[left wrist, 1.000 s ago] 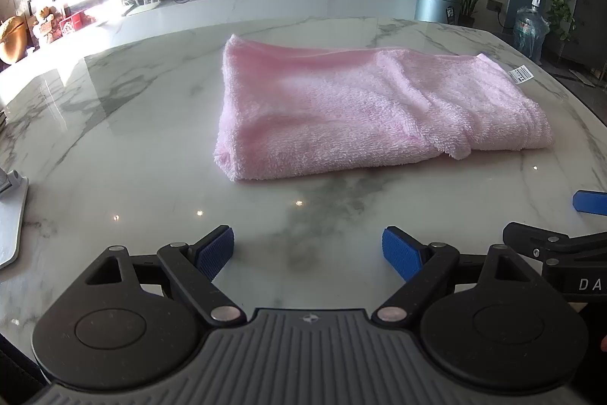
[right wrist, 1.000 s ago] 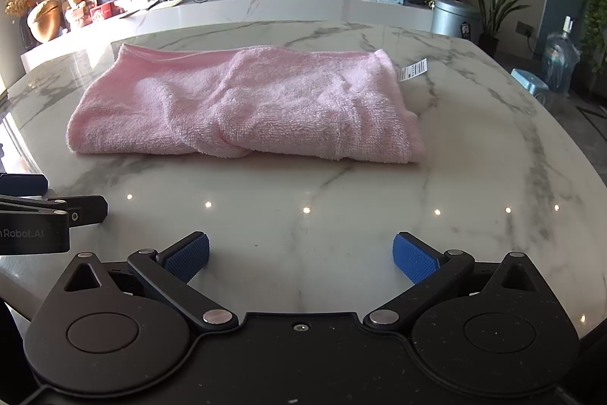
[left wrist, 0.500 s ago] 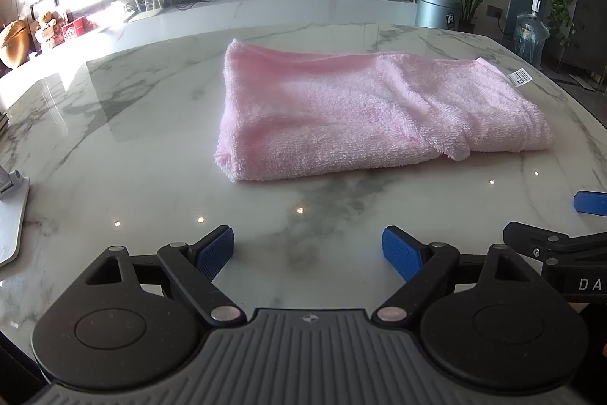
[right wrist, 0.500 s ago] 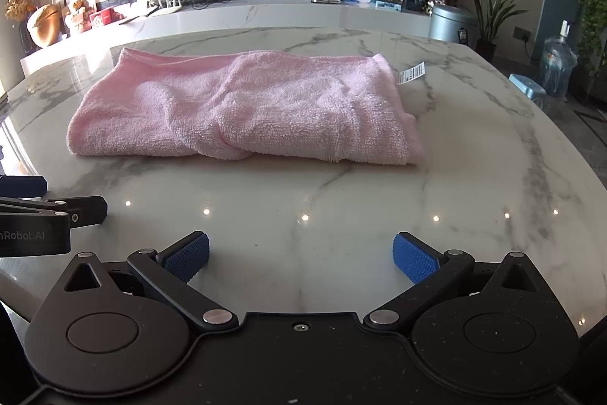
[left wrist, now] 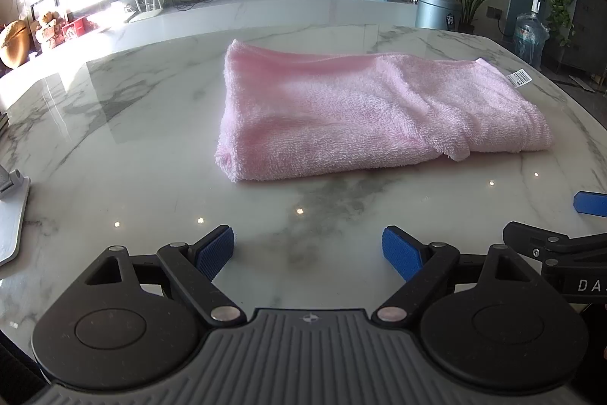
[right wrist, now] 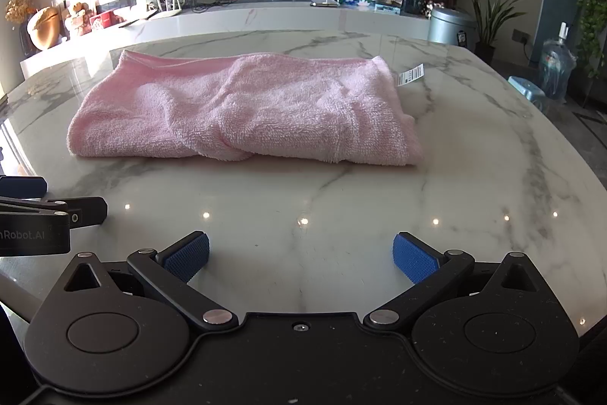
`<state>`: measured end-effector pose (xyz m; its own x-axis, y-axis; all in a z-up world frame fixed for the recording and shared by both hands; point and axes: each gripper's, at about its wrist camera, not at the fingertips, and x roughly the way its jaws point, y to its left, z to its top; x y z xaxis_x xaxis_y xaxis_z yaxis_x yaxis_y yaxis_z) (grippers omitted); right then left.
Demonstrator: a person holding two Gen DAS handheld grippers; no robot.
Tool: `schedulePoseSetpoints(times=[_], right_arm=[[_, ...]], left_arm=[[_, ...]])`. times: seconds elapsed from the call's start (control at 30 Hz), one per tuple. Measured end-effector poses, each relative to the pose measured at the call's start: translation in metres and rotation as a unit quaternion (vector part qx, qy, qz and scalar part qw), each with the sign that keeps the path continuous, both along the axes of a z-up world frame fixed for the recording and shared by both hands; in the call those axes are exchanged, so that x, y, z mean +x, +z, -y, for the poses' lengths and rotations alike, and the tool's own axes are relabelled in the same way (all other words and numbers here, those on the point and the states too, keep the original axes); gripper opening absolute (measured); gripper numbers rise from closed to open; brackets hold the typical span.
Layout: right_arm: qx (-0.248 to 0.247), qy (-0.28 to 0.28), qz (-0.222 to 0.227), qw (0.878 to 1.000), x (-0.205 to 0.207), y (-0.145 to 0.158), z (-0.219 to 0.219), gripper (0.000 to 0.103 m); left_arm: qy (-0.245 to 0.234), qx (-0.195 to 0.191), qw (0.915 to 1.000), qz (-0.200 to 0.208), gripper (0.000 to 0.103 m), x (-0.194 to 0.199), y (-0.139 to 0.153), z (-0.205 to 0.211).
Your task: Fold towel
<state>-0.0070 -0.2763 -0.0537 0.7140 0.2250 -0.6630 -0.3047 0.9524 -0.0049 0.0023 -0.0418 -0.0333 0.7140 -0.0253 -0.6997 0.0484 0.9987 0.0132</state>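
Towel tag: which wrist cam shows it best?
Right wrist: the white tag lies nearer centre, sticking off the pink towel onto bare marble. Left wrist shows the tag smaller, near the right edge. Print unreadable in both.

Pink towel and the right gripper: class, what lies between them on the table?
Nothing: the right wrist view shows bare marble table between the open right gripper and the pink towel.

The left gripper (right wrist: 34, 211) reads "nRobot.AI"; the right gripper (left wrist: 569, 253) reads "DA".
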Motion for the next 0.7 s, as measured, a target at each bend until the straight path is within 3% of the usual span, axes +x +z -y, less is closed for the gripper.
schedulePoseSetpoints(times=[0.7], right_arm=[[0.0,-0.001,0.002,1.0,-0.0008,0.0,0.0004,0.103]], left_arm=[[-0.001,0.001,1.0,0.0,0.086,-0.0005,0.0001,-0.0001]])
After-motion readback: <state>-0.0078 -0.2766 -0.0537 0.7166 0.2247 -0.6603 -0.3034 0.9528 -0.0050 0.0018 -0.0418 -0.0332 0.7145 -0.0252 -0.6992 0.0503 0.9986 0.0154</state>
